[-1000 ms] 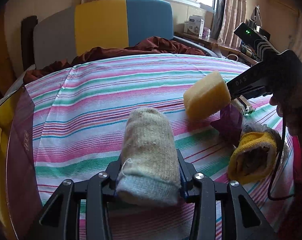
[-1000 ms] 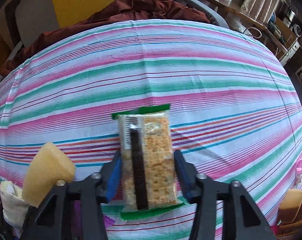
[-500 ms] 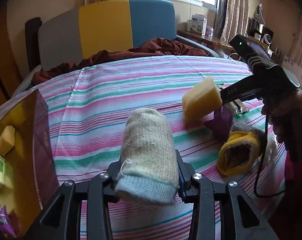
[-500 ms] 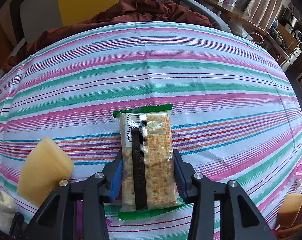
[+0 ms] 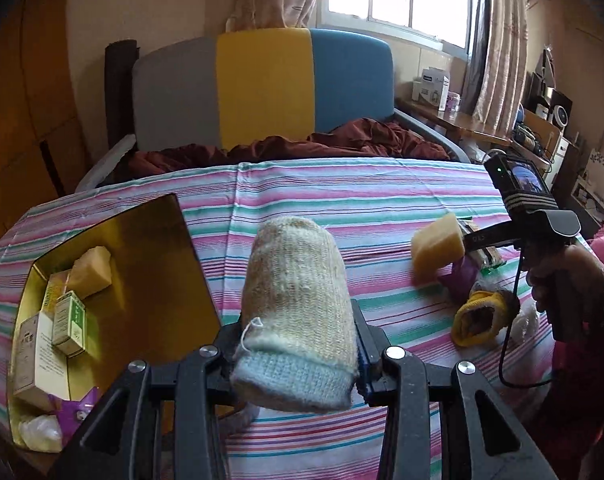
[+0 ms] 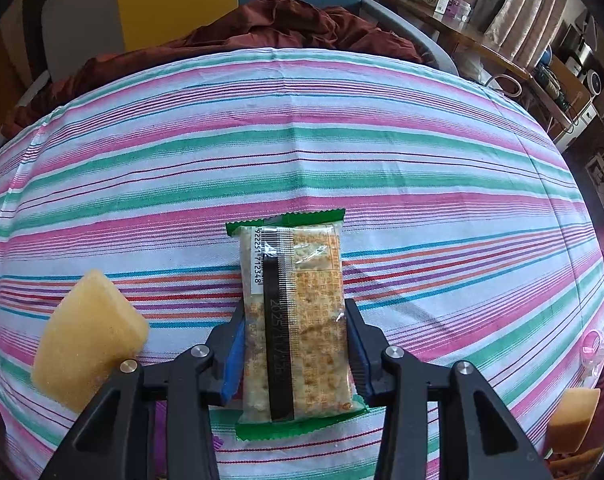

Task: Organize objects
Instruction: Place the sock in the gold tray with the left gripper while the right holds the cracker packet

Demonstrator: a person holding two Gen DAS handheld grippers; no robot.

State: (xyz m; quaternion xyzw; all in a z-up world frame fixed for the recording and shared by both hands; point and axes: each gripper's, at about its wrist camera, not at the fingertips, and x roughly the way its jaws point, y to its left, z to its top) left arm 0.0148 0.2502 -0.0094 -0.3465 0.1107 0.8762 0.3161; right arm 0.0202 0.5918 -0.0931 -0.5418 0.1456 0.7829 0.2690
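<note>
Only from left wrist, gold box (image 5: 174,248), yellow glove (image 5: 482,316)

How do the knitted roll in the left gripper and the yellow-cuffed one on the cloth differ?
The knitted roll is cream with a pale blue cuff, clamped in the left gripper; the yellow-cuffed roll lies loose on the striped cloth, open end showing a dark inside. Both are knitted.

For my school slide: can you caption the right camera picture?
Right gripper holds a cracker packet above the striped tablecloth.
</note>
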